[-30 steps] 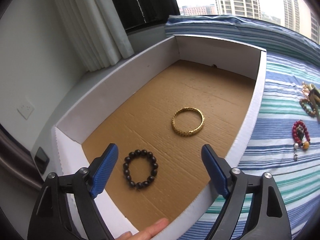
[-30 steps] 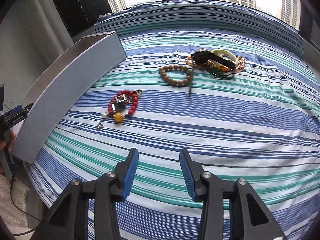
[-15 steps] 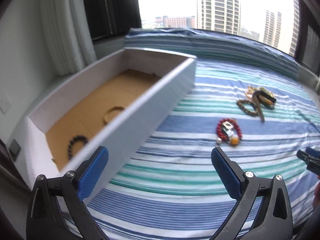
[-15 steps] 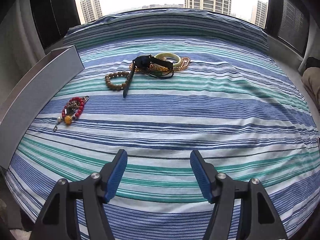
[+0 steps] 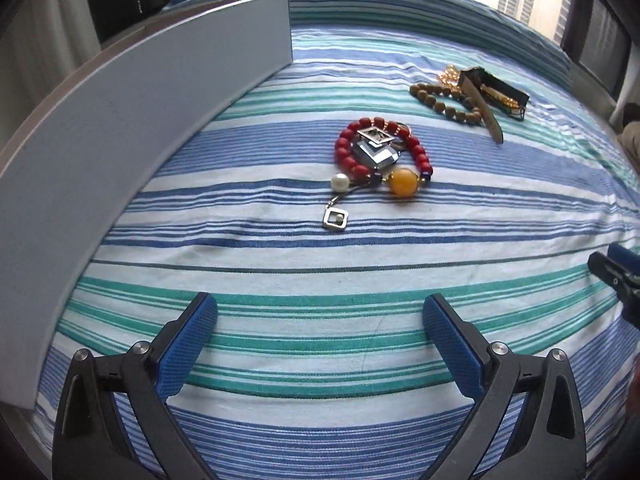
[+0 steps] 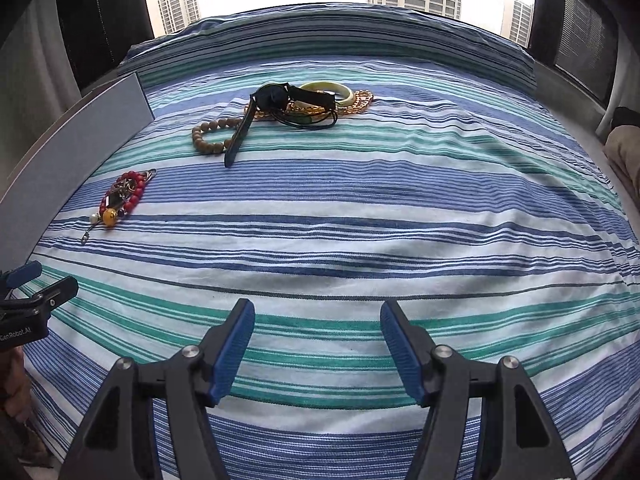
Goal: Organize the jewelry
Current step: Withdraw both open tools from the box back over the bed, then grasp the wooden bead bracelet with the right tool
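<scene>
The left gripper point(image 5: 320, 338) has swung away from the box point(image 5: 132, 128): its interior with the dark bead and gold bangles has dropped out of the left wrist view, leaving only the grey outer wall along the left of the frame. The red bead bracelet point(image 5: 380, 152) now sits upper centre, much nearer. The left jaws stand wider. The right gripper point(image 6: 318, 344) has also opened wider, and the jewelry pile point(image 6: 308, 100) has shifted toward upper centre.

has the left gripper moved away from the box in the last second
Yes. The left gripper was over the open box and has swung right onto the striped bedspread, towards the red bead bracelet; the box's wall stands at its left.
</scene>
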Tool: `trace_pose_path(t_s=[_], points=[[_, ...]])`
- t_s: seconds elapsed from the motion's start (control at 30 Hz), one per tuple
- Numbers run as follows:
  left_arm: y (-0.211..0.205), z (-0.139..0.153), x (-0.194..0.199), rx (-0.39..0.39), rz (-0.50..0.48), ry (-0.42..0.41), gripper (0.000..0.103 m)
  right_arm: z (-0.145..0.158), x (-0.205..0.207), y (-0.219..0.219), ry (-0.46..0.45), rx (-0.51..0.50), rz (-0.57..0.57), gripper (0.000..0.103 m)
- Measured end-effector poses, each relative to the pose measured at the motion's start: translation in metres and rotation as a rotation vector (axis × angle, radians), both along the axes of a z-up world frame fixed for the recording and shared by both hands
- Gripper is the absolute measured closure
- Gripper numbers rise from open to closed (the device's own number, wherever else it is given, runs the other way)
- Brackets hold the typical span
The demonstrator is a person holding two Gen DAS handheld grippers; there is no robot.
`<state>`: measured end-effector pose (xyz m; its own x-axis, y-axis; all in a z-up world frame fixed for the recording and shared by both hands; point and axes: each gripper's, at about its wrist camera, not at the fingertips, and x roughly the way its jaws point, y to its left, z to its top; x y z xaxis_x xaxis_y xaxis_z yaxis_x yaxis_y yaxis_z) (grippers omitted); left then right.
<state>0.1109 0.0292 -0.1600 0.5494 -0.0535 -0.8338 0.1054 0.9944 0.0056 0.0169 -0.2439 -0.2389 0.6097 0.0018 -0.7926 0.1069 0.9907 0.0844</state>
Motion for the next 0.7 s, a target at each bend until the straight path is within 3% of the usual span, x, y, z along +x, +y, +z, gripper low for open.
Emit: trace_pose_path(t_s=[0.37,0.7], points=[[0.0005,-0.0023,0.0006,-0.015,0.016,-0.010,0.000,-0.0075,0.0039,0.0116,-0.050,-0.045,0.011,0.026],[0.0010,-0.0030,-0.0030,-0.015,0.010,-0.019,0.000,-0.0089,0.0040,0.0117,-0.049,-0.043,0.008,0.023]])
